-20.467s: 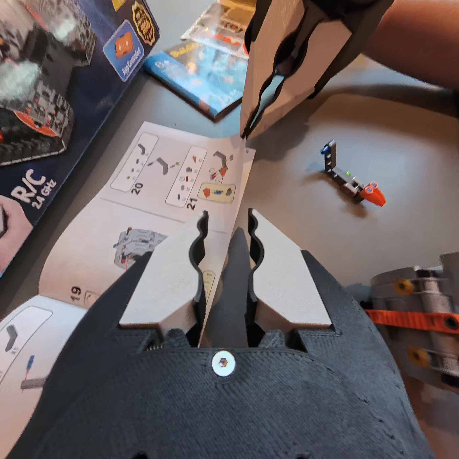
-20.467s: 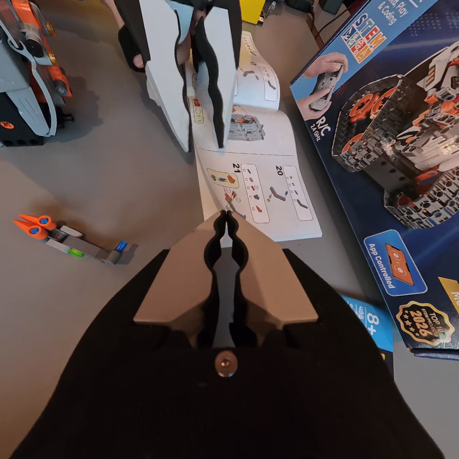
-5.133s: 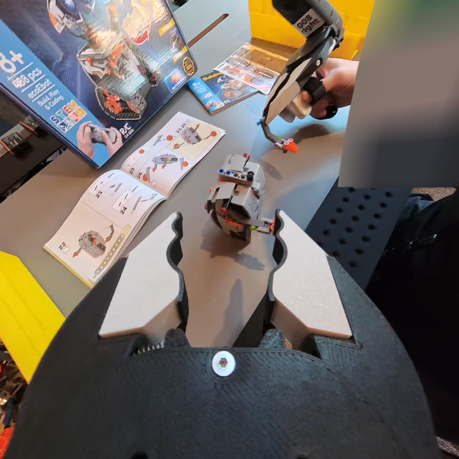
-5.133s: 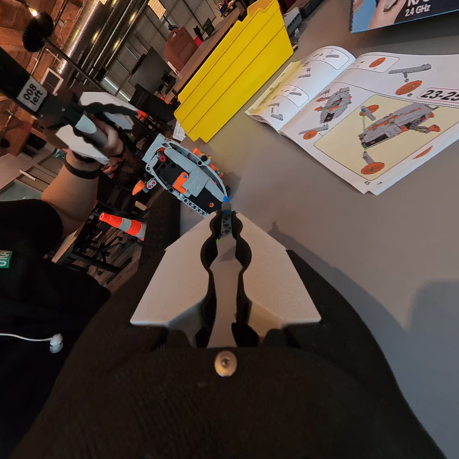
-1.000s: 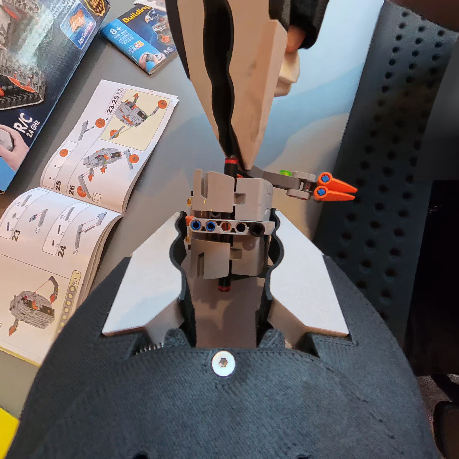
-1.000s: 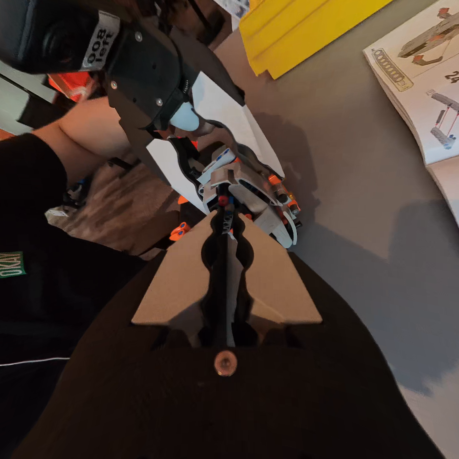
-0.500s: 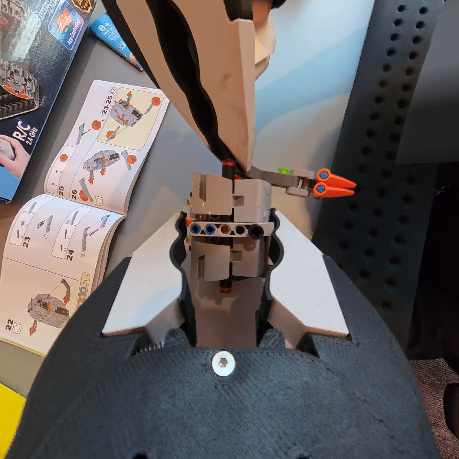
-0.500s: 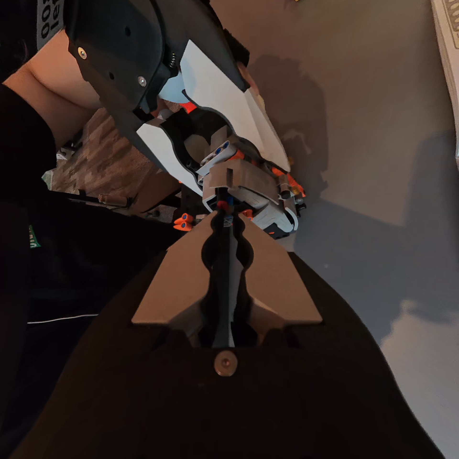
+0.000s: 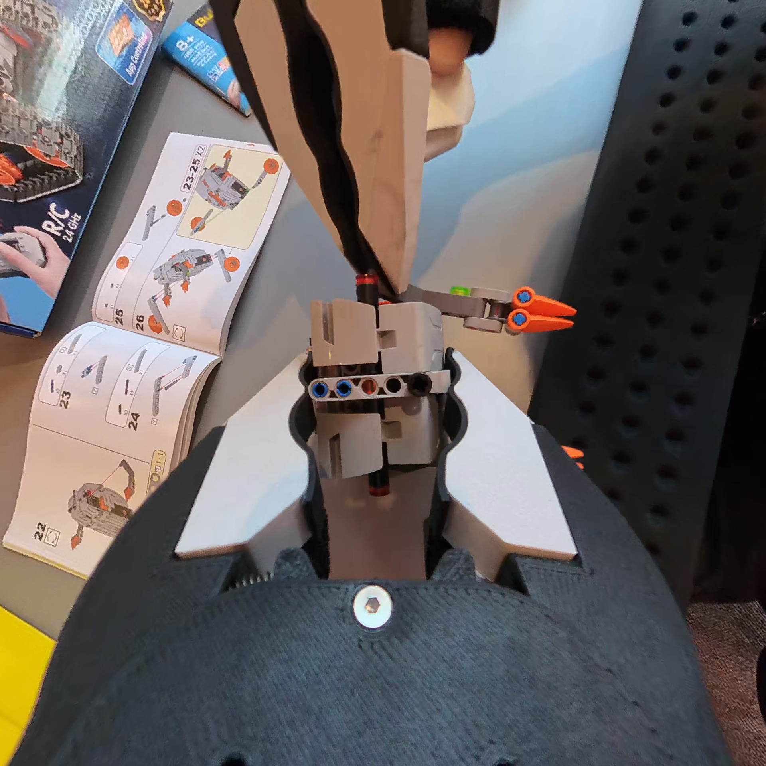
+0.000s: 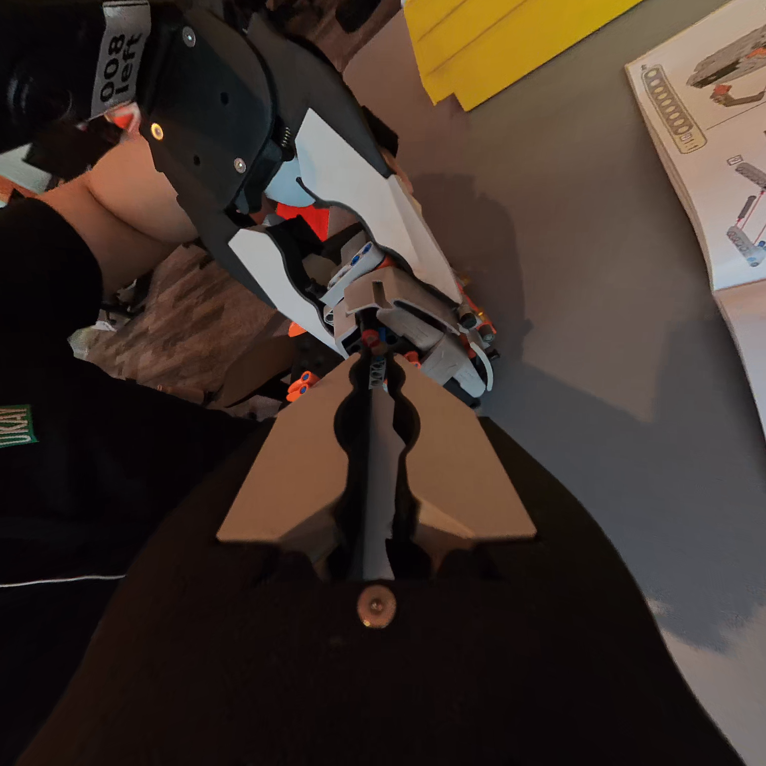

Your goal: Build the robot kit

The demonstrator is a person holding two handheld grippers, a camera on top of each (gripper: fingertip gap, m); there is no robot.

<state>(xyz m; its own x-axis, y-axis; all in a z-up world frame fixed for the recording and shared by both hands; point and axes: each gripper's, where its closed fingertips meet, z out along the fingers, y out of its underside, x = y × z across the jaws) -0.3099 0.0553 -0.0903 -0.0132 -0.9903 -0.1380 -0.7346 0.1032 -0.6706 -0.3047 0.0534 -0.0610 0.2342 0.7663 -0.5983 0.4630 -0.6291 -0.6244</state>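
Grey brick model (image 9: 375,373) clamped across body between left tongs (image 9: 377,391), held above counter (image 9: 476,215), right of open booklet (image 9: 166,298). Right tongs (image 10: 376,375) pinched shut on clawed arm piece (image 9: 489,309) at model's top. Judged light, rigid, snap-fit joints fragile; grip on solid body preferred.

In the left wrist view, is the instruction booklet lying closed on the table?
No, the instruction booklet lies open on the grey table, its pages spread left of the grey brick model gripped by the left gripper.
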